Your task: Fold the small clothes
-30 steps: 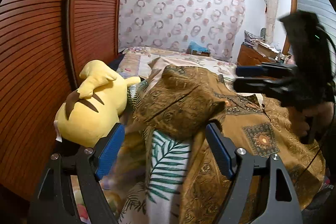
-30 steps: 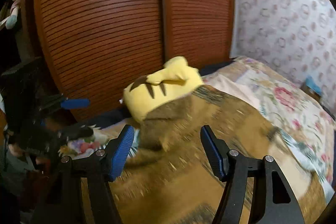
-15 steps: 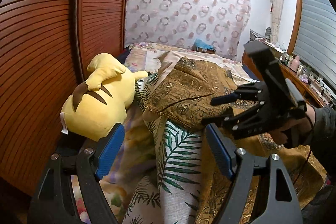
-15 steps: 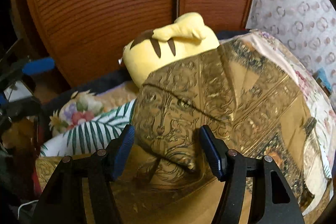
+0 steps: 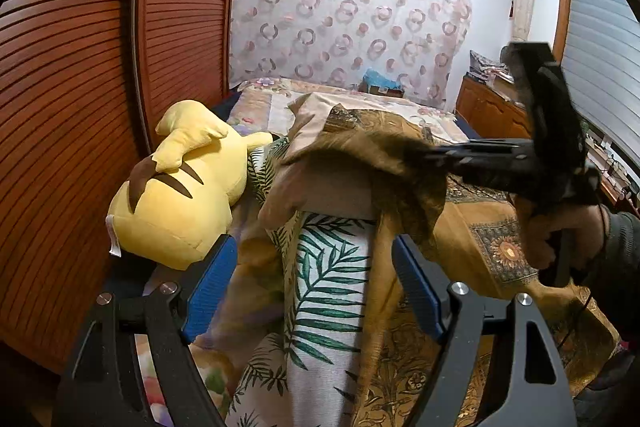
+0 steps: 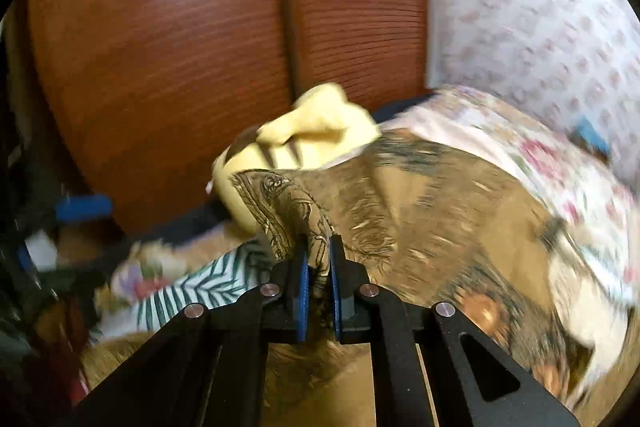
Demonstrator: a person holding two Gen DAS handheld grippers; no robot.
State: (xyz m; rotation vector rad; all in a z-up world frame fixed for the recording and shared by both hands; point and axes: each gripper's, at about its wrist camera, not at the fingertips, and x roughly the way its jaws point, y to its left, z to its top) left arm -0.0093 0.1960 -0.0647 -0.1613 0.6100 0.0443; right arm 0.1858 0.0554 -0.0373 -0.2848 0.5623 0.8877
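Observation:
A brown patterned garment (image 5: 404,183) lies across the bed, on top of a white cloth with green palm leaves (image 5: 332,267). In the right wrist view my right gripper (image 6: 318,247) is closing its jaws, and the blue pads pinch a fold of the brown garment (image 6: 440,211). The left wrist view shows the right gripper (image 5: 424,151) holding that fold up, so the cloth hangs from it. A hand (image 5: 560,227) grips its handle. My left gripper (image 5: 312,251) is open low in front, over the palm-leaf cloth, touching nothing.
A yellow plush toy (image 5: 180,195) lies left of the clothes, against the brown slatted wardrobe doors (image 5: 80,67). The floral bedcover (image 5: 360,103) stretches back to a patterned curtain (image 5: 340,19). A wooden cabinet (image 5: 492,115) stands at the right.
The right gripper came down onto the brown garment, its jaws went from wide apart to pinching a fold, and the fold now hangs raised. The left gripper stayed put.

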